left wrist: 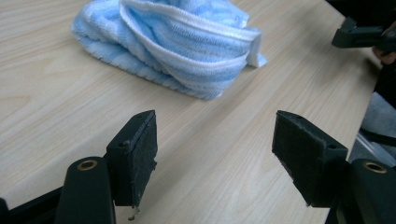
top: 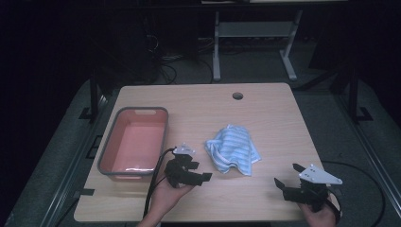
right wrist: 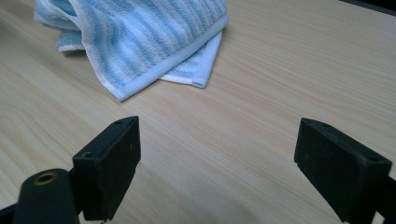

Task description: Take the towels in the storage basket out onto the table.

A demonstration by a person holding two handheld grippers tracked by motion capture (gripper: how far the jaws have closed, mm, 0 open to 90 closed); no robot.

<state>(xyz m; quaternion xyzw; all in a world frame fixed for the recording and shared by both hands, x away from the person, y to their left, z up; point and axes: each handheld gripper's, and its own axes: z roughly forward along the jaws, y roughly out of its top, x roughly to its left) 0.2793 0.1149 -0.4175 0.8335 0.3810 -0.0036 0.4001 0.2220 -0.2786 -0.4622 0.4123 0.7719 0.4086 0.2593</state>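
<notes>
Near the middle of the table (top: 265, 104) lies the crumpled blue-striped towel (top: 233, 149), right of the grey tub (top: 134, 143). Just left of it and a little nearer sits the left gripper (top: 197, 171), jaws apart with nothing between them. Well off at the near right, the right gripper (top: 286, 175) hangs jaws wide too, empty above bare wood.

one striped towel (top: 232, 149), one grey tub (top: 109, 156), two grippers, one table (top: 265, 109).
</notes>
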